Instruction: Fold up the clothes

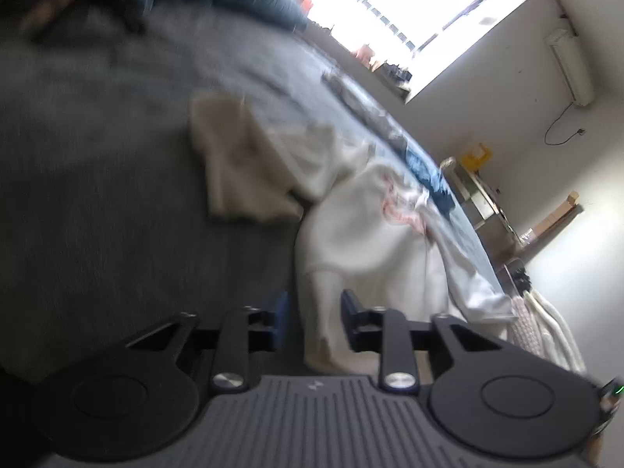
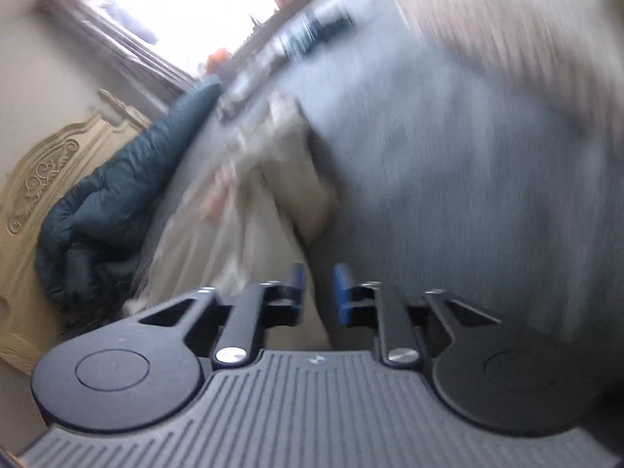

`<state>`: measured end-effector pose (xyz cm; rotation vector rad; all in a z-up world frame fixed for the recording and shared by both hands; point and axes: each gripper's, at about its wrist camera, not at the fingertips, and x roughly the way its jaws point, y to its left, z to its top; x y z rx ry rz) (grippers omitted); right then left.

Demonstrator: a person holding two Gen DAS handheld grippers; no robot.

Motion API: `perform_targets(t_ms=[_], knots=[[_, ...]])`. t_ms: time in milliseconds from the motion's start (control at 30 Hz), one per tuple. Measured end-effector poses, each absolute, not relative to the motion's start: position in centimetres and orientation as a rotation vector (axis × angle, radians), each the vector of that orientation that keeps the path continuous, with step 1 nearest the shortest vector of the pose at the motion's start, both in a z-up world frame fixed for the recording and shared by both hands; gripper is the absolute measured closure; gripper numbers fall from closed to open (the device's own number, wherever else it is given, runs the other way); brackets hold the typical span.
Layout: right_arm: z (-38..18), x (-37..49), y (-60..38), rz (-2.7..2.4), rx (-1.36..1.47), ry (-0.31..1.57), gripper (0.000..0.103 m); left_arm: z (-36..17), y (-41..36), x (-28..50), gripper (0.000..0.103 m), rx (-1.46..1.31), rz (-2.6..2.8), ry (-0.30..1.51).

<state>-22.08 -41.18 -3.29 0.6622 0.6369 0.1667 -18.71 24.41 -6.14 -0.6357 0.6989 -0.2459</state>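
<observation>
Now both my left tongs (image 1: 314,318) and right tongs (image 2: 316,292) gape empty above the crumpled white cotton garment (image 1: 370,249) on the grey bedspread (image 1: 117,195), so I should pinch matching corners.

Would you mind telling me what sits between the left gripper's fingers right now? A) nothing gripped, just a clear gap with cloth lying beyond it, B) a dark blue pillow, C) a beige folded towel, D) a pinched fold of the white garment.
A: the left gripper has its jaws apart, and the white garment lies on the bed beyond them, unpinched.
</observation>
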Motion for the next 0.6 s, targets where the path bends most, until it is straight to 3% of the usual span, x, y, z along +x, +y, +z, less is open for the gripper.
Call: perform_targets(t_ms=[67,233,333,467,533,567,600], knots=[[-1.1,-20.1,-39.7,0.186,0.544,0.579,0.050,-4.9,23.6,-19.3,0.056,-0.592,-0.235,0.655],[0.6,-12.7,-30.4,0.303,0.073,0.520,0.046,-3.2,17.2,-18.8,0.038,-0.339,-0.315,0.606],[-0.8,-7.7,-24.0,0.342,-0.199,0.540,0.046,-3.7,12.8,-17.9,0.035,-0.238,-0.399,0.610],[-3.9,-2.5,-20.5,0.344,-0.323,0.708,0.046,-5.5,8.3,-16.5,0.035,-0.191,-0.495,0.648],[-5.4,-1.4,-21.2,0.290,-0.320,0.778,0.055,-6.5,7.0,-16.0,0.035,-0.180,-0.514,0.657],[-5.6,-1.2,-21.9,0.281,-0.295,0.785,0.089,-7.0,6.8,-16.0,0.034,-0.179,-0.515,0.662],[-5.7,-1.1,-22.6,0.275,-0.266,0.788,0.099,-7.5,6.8,-15.9,0.033,-0.173,-0.516,0.665]])
